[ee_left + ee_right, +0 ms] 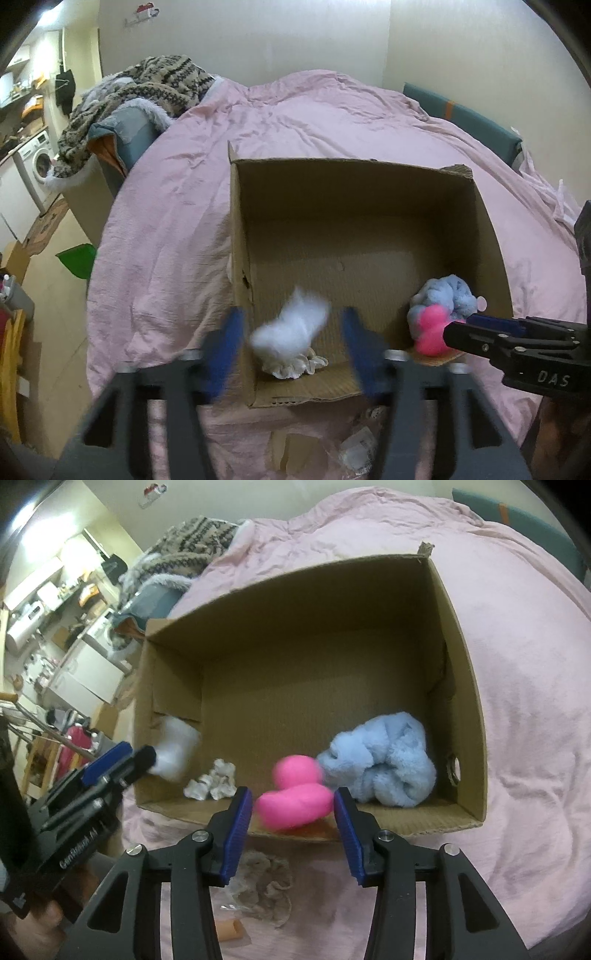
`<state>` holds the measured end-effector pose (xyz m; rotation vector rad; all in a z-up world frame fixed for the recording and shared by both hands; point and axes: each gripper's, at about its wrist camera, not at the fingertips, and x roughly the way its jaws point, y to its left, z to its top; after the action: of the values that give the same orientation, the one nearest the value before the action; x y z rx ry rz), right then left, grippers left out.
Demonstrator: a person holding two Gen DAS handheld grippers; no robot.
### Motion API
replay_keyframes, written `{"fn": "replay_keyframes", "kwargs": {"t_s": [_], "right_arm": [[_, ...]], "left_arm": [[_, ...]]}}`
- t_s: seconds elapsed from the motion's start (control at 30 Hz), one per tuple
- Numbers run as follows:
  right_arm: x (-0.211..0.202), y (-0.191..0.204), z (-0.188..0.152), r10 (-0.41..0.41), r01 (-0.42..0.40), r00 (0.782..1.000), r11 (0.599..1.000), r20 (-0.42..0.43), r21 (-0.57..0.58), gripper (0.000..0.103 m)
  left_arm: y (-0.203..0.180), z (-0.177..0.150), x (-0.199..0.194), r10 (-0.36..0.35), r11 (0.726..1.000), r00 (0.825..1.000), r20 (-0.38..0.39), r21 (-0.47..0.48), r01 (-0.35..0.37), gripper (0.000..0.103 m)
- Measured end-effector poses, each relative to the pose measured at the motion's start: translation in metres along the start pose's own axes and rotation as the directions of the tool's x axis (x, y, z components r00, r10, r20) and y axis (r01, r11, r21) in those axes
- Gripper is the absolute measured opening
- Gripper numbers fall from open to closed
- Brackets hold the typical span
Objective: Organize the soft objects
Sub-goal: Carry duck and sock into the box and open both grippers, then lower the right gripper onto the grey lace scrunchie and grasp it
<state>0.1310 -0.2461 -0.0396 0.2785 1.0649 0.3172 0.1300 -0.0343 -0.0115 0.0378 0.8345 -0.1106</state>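
An open cardboard box (369, 206) (295, 605) lies on the pink bed. My left gripper (291, 347) is open at its near left corner; a blurred white fluffy object (291, 328) (173, 749) hangs free between the jaws, above a cream scrunchie (295, 363) (212, 779) on the box floor. My right gripper (293, 812) is open at the near edge; a blurred pink soft toy (295, 797) (430, 328) sits free between its jaws. A light blue plush cloth (384, 760) (447, 295) lies in the near right corner.
A pink duvet (295, 122) covers the bed. A patterned blanket (147, 88) is piled at the back left. A beige scrunchie (266, 890) and plastic wrapper lie in front of the box. A washing machine (37, 162) and clutter stand on the left.
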Motion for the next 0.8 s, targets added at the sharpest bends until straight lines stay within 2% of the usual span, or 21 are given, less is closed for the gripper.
{"fn": "replay_keyframes", "kwargs": {"t_s": [0.1,0.13,0.5,0.8], "right_arm": [[-0.008,0.001,0.002,0.017,-0.017,0.999,1.000,0.037,0.008,0.075],[-0.010,0.000,0.002,0.020,-0.020,0.999,1.000,0.048,0.013,0.076],[-0.010,0.002,0.004,0.002,-0.002,0.999,1.000,0.047,0.017,0.077],[-0.019,0.006,-0.001,-0.014,0.014,0.998,1.000,0.058,0.005,0.077]], "left_arm": [[0.000,0.001,-0.007,-0.010,1.000,1.000,0.029,-0.004,0.010,0.070],[0.000,0.001,-0.008,-0.010,1.000,1.000,0.027,-0.005,0.010,0.071],[0.008,0.000,-0.009,0.013,0.999,1.000,0.015,-0.030,-0.012,0.071],[0.024,-0.005,-0.024,0.034,0.995,0.999,-0.001,-0.096,-0.034,0.071]]}}
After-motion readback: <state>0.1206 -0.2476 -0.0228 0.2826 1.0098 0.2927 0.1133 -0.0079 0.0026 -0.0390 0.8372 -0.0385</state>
